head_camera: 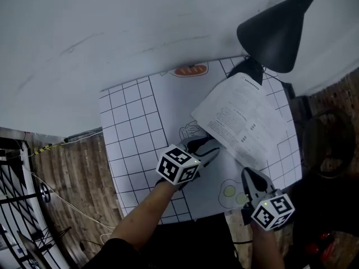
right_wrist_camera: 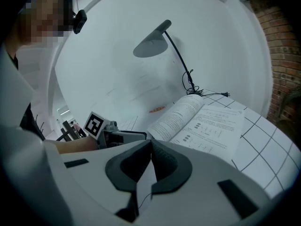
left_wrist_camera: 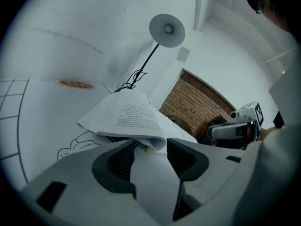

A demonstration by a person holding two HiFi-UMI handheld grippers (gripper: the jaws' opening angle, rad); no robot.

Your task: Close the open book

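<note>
An open book (head_camera: 247, 119) lies on the right half of a white gridded mat (head_camera: 132, 130), its printed pages fanned and partly raised. My left gripper (head_camera: 203, 150) hovers just short of the book's near left edge, jaws open with nothing between them. In the left gripper view the book (left_wrist_camera: 134, 117) sits right past the open gripper (left_wrist_camera: 150, 147). My right gripper (head_camera: 251, 179) hangs by the book's near right corner. Its jaws (right_wrist_camera: 150, 145) are shut and empty, with the book (right_wrist_camera: 202, 121) ahead to the right.
A black desk lamp (head_camera: 280, 27) leans over the mat's far right corner, its cord running behind the book. An orange bread drawing (head_camera: 189, 70) marks the mat's far edge. Wooden floor (head_camera: 73, 172) lies to the left, a brick wall (left_wrist_camera: 197, 105) to the right.
</note>
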